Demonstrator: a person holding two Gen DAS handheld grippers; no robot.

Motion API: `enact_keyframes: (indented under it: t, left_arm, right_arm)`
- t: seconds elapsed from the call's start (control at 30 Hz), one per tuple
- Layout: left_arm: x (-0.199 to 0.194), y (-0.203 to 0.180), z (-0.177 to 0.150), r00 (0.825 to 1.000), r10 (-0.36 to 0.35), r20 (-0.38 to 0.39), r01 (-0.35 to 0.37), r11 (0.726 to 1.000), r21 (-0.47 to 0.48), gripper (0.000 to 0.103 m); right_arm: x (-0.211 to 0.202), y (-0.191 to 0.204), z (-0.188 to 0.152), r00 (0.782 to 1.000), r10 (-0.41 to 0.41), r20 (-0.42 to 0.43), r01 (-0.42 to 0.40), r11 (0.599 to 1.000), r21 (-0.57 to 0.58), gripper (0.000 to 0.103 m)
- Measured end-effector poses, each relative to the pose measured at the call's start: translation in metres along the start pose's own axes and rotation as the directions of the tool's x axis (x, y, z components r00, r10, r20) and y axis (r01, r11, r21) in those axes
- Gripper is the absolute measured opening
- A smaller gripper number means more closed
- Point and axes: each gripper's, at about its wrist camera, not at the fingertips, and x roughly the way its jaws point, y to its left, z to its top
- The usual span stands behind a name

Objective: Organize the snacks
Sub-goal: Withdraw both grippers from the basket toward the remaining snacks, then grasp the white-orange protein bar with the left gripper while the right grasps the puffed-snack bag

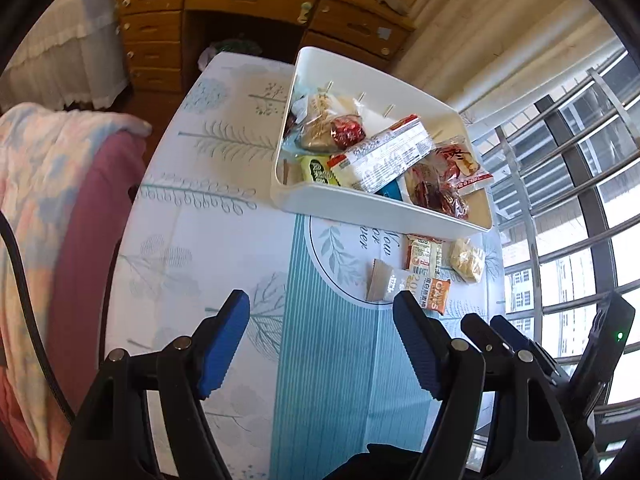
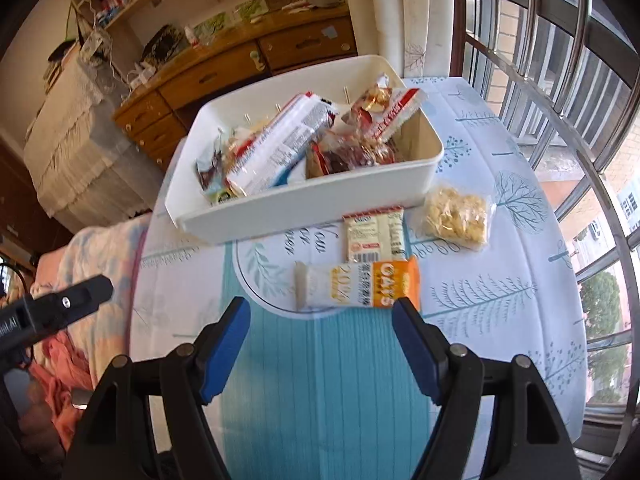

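Observation:
A white bin holds several wrapped snacks on the patterned tablecloth. Three snacks lie on the cloth in front of it: an orange-and-white OATS bar, a cream packet and a clear bag of pale yellow snack. My left gripper is open and empty above the cloth, left of the loose snacks. My right gripper is open and empty just short of the OATS bar; it also shows in the left wrist view.
A wooden desk with drawers stands behind the table. A bed with a pink and patterned blanket lies along the left. Window bars run along the right.

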Motion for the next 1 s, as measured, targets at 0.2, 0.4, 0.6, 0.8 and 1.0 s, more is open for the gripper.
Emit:
enact_keyframes:
  t: [0.2,0.4,0.6,0.8,1.0]
  left_arm:
    - [0.012,-0.031,-0.022,0.999,0.034,-0.012,-0.035,0.997,-0.068,0.074]
    - [0.024,-0.068,-0.044,0.998,0.063,-0.019,-0.064,0.992,-0.107,0.082]
    - [0.049,-0.093,-0.061,0.995,0.084,-0.056,-0.092,0.982,-0.165,0.085]
    - [0.084,-0.097,-0.058,0.988,0.091,-0.124,-0.123,0.952,-0.28,0.086]
    - [0.122,-0.099,-0.041,0.972,0.131,-0.194,-0.197,0.906,-0.375,0.086]
  right_arm:
    - [-0.003,-0.03,-0.001,1.0,0.012,-0.005,-0.012,0.996,-0.084,0.074]
    - [-0.005,-0.065,0.001,1.0,0.031,-0.002,-0.031,0.987,-0.159,0.074]
    - [-0.002,-0.094,0.004,0.999,0.033,0.024,-0.026,0.968,-0.248,0.074]
    - [0.007,-0.111,0.01,0.998,0.017,0.06,0.005,0.937,-0.35,0.074]
    - [0.032,-0.116,0.018,0.995,-0.016,0.099,0.061,0.88,-0.471,0.074]
